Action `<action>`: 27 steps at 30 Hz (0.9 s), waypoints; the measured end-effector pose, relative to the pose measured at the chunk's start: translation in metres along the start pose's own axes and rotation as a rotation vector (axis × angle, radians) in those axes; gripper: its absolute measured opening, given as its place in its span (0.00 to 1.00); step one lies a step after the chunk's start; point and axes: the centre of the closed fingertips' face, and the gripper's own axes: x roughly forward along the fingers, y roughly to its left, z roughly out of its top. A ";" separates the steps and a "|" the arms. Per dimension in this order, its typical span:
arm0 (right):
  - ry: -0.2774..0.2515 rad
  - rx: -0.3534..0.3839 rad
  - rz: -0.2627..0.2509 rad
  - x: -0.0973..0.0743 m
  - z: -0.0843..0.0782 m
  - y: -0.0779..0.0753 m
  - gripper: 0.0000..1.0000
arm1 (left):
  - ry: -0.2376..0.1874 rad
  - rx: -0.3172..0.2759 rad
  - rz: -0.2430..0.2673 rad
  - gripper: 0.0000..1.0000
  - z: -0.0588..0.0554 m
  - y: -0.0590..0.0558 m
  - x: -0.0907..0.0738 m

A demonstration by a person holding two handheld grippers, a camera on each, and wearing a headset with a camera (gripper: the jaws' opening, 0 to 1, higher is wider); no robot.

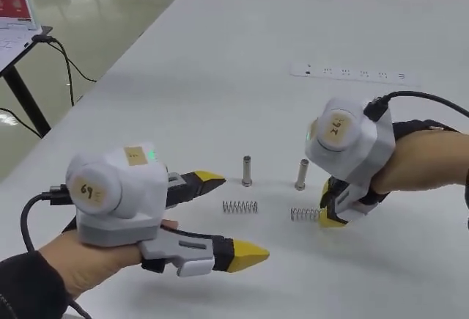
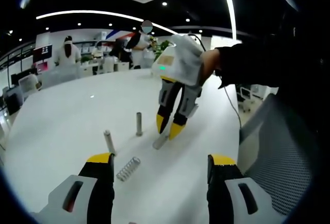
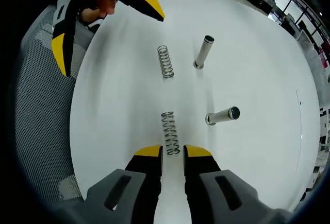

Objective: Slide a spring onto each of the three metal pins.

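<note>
Head view: on a white table (image 1: 220,62), two metal pins stand upright side by side, the left pin (image 1: 247,171) and the right pin (image 1: 302,174). Two springs lie flat before them, long axes running left to right: the left spring (image 1: 239,207) and the right spring (image 1: 304,215). The right gripper (image 1: 330,220) tips down onto the right spring's end.

Left gripper view: the left gripper (image 2: 161,159) has its jaws spread wide, holding nothing.

Right gripper view: the right spring (image 3: 170,132) points straight away from the narrowly parted jaws, its near end between them; whether they pinch it cannot be told.
</note>
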 end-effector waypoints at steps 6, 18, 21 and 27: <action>0.007 -0.006 0.007 0.003 -0.001 0.001 0.10 | 0.003 -0.001 -0.003 0.70 0.000 -0.001 0.001; 0.023 0.041 0.012 0.003 0.000 0.000 0.10 | 0.010 0.003 -0.013 0.69 -0.001 -0.003 0.002; 0.034 0.072 0.012 0.003 0.000 -0.002 0.09 | 0.012 0.006 -0.016 0.68 -0.001 -0.004 0.002; 0.037 0.118 0.019 0.003 0.000 -0.003 0.08 | 0.018 0.012 -0.024 0.68 -0.002 -0.007 0.003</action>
